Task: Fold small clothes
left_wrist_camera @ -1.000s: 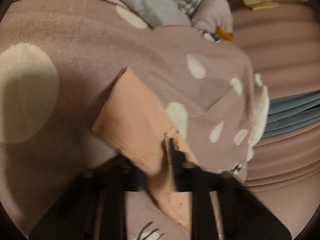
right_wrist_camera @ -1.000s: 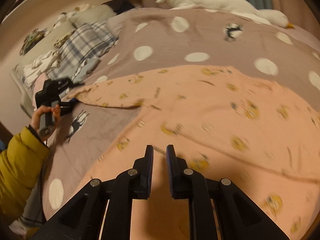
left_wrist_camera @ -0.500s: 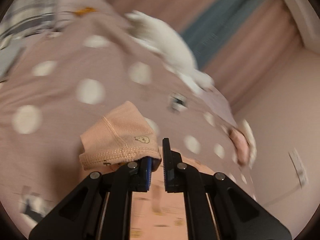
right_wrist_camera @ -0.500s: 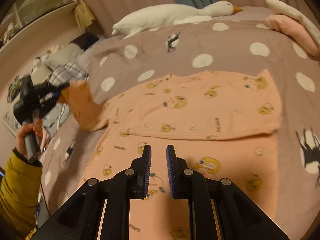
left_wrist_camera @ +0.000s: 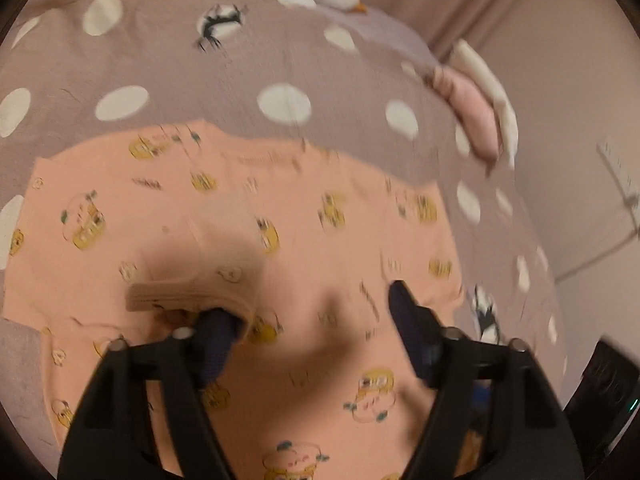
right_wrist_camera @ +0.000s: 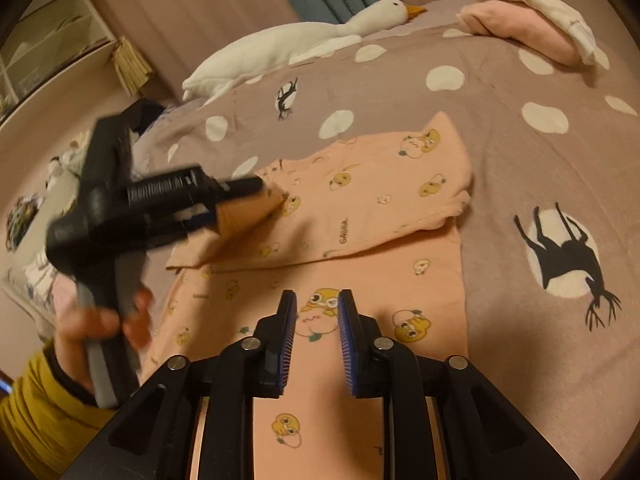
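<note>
A peach garment point(left_wrist_camera: 320, 240) printed with yellow cartoon figures lies flat on the mauve dotted bedspread point(left_wrist_camera: 200, 72). My left gripper point(left_wrist_camera: 312, 320) hangs over the garment's middle, its jaws wide and opening. The folded-over sleeve cuff point(left_wrist_camera: 188, 292) is still draped against the left finger point(left_wrist_camera: 212, 340), with no pad pressing it. In the right wrist view the left gripper point(right_wrist_camera: 236, 200) sits at the left with the sleeve point(right_wrist_camera: 248, 212) at its tips, over the garment point(right_wrist_camera: 360, 200). My right gripper point(right_wrist_camera: 316, 312) hovers above the garment's lower part. Its jaws are opening with nothing between them.
A white goose plush point(right_wrist_camera: 304, 40) lies along the far side of the bed. Folded pink and white clothes point(right_wrist_camera: 520, 24) sit at the far right. A hand in a yellow sleeve point(right_wrist_camera: 40, 412) holds the left gripper. Loose clothes point(right_wrist_camera: 24, 216) lie at the left edge.
The left gripper swung across with the sleeve, laid it over the garment's body, and its jaws went from shut to wide. The right gripper's jaws parted a little.
</note>
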Motion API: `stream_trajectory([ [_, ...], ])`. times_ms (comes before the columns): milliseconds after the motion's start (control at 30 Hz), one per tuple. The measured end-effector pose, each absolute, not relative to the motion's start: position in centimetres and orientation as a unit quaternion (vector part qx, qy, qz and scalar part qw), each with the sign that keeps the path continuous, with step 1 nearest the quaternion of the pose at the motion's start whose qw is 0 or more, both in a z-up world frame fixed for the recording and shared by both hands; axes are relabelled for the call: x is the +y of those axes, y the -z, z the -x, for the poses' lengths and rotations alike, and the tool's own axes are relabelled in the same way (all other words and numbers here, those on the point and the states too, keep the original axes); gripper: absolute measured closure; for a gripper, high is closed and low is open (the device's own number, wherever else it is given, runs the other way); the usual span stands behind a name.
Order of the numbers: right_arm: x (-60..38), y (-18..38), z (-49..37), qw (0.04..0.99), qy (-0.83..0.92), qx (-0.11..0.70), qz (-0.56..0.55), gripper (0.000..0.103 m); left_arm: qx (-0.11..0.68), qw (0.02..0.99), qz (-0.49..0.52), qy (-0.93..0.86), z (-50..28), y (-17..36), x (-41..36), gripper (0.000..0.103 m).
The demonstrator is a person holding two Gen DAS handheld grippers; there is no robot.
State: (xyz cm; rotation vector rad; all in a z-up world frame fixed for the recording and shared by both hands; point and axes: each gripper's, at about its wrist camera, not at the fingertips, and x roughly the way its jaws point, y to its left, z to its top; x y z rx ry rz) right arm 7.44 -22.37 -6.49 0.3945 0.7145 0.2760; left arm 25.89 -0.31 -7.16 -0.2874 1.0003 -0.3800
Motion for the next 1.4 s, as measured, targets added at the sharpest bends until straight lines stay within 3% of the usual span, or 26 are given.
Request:
stream_trajectory([
  [367, -18.9, 6.6, -11.4, 0.895, -0.173, 0.367, -0.188, 0.077, 0.407, 0.892, 0.157, 0.119, -16.7, 6.3, 11.1, 0.021],
  [467, -16.2, 6.3, -13.5, 0.895, -0.174, 0.379, -0.160, 0.067, 0.414, 0.886, 0.189, 0.086, -14.5, 7.5, 14.7, 0.020],
  [667, -9.0, 5.5, -16.3, 0.900, -0.215, 0.376, -0.050, 0.067, 0.421, 0.869, 0.255, 0.053, -11.8, 9.4, 18.9, 0.021],
  [867, -5.1, 8.0, -19.0, 0.887, -0.188, 0.419, 0.047, 0.067, 0.413, 0.869, 0.264, 0.059, -11.3, 8.8, 19.2, 0.020],
  [933, -5.0, 8.4, -19.2, 0.889, -0.179, 0.418, 0.058, 0.075, 0.412, 0.870, 0.264, 0.064, -11.1, 8.7, 19.4, 0.020],
  [967, -5.1, 8.3, -19.1, 0.891, -0.178, 0.414, 0.058, 0.084, 0.412, 0.870, 0.264, 0.066, -11.2, 8.8, 19.3, 0.020],
  [1000, -5.5, 8.2, -18.9, 0.893, -0.178, 0.409, 0.051, 0.095, 0.413, 0.869, 0.264, 0.070, -11.3, 8.8, 19.1, 0.020],
  [1200, -13.5, 6.3, -17.1, 0.893, -0.192, 0.367, -0.178, 0.095, 0.419, 0.865, 0.264, 0.076, -11.6, 9.4, 19.0, 0.020],
  [1400, -19.5, 7.6, -16.3, 0.870, -0.165, 0.364, -0.287, 0.094, 0.426, 0.860, 0.270, 0.072, -11.8, 10.0, 19.0, 0.020],
])
